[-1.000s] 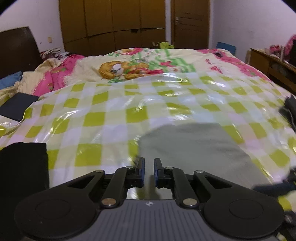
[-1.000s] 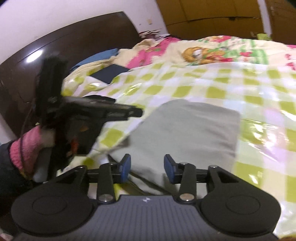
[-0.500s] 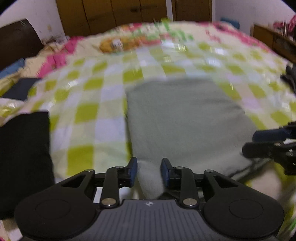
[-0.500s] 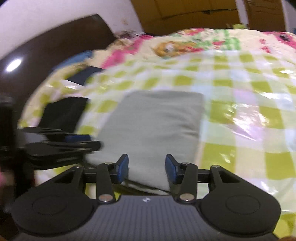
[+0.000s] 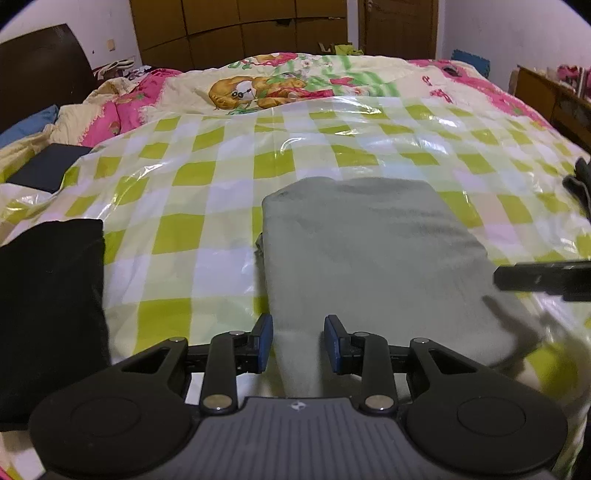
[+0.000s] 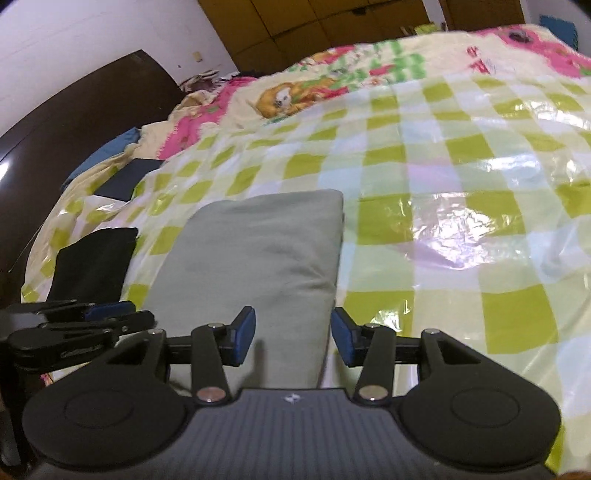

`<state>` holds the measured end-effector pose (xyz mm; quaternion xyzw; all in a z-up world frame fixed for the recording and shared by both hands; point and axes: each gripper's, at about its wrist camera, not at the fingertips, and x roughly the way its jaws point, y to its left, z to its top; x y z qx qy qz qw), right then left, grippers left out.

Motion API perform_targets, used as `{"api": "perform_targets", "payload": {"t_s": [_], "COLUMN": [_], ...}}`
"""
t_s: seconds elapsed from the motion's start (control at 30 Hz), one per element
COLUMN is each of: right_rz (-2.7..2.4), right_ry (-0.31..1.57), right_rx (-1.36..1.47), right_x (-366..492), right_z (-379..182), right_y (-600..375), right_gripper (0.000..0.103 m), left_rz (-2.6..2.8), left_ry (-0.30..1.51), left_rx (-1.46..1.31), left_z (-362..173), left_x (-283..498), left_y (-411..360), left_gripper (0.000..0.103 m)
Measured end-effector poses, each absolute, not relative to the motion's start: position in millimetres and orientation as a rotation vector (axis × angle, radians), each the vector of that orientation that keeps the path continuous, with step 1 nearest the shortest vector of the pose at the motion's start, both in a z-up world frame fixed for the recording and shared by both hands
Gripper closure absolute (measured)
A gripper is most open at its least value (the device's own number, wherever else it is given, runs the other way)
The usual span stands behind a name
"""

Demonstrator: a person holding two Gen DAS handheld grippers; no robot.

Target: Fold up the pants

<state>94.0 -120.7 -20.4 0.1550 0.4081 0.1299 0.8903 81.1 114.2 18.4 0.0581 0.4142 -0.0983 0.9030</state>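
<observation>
Pants: grey pants (image 5: pixel 373 251), folded into a soft, matte, rounded rectangle, lie flat on the bed, on the near part of the cover.
Cover: a glossy, crinkled plastic sheet (image 5: pixel 207 177) checked in lime green, white and pale pink.
Left gripper: the left gripper (image 5: pixel 298 342) hovers over the near left corner of the pants; its jaws have just been opening and stand partly apart, blue pads clear of the cloth, gripping nothing.
Right gripper: the right gripper (image 6: pixel 293 334) is over the near right edge; pads moderately apart, nothing clamped.
Beside: a black folded garment (image 5: pixel 48 295) lies left of the pants, apart from them.
Beyond: a cartoon-print quilt (image 5: pixel 258 85), dark wooden headboard (image 6: pixel 74 122), brown wardrobe (image 5: pixel 236 29).
</observation>
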Motion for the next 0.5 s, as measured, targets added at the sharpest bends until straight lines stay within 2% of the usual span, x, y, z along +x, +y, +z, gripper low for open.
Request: {"api": "perform_targets", "payload": {"t_s": [0.27,0.5], "right_rz": [0.292,0.329], "right_ry": [0.901,0.897], "right_rx": [0.354,0.387], "right_x": [118.0,129.5], "right_z": [-48.3,-55.0], "right_y": [-114.8,-109.6], "right_gripper": [0.056,0.049], "left_rz": [-0.223,-0.242], "left_ry": [0.899,0.895], "left_rx": [0.089,0.082], "left_z": [-3.6,-11.4], "left_x": [104.5,114.6], "left_y": [107.3,104.9], "left_gripper": [0.058,0.05]}}
